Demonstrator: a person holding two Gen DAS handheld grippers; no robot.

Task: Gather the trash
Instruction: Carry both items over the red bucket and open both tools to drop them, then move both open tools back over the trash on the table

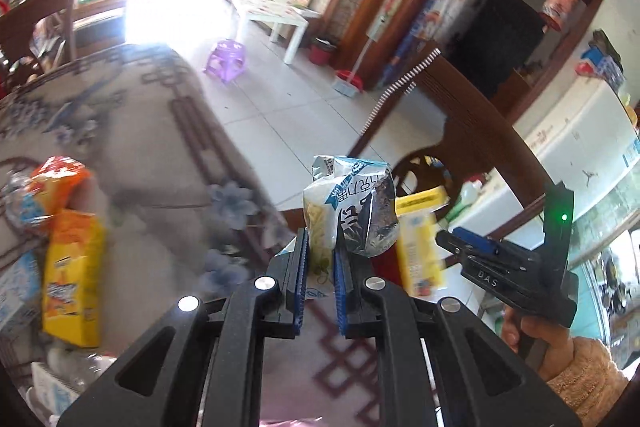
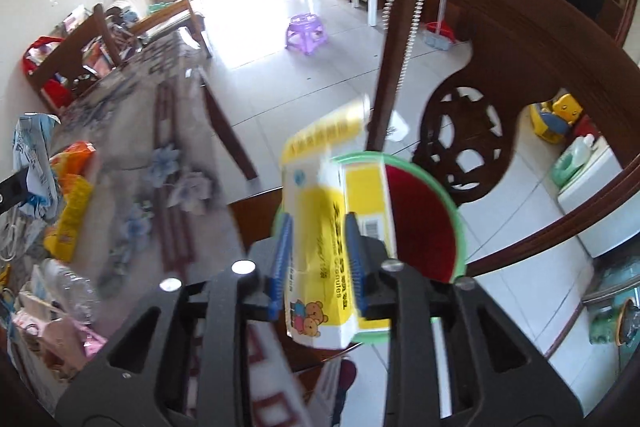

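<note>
My left gripper (image 1: 322,239) is shut on a crumpled silver, blue and white snack wrapper (image 1: 352,203), held up past the table edge. The same wrapper (image 2: 34,147) shows at the far left of the right wrist view. My right gripper (image 2: 319,221) stands open around a blurred yellow and white carton (image 2: 320,195) with cartoon bears. The carton hangs over a round bin (image 2: 460,227) with a green rim and red inside; the pads do not seem to press on it. From the left wrist view, the right gripper (image 1: 452,241) is beside the carton (image 1: 420,247), in a person's hand.
A table with a flowered cloth (image 1: 160,155) holds more litter on its left: an orange bag (image 1: 60,175), a yellow box (image 1: 72,275), a crushed plastic bottle (image 2: 68,287). A carved wooden chair back (image 2: 460,147) stands just behind the bin. A purple stool (image 2: 305,31) is on the tiled floor.
</note>
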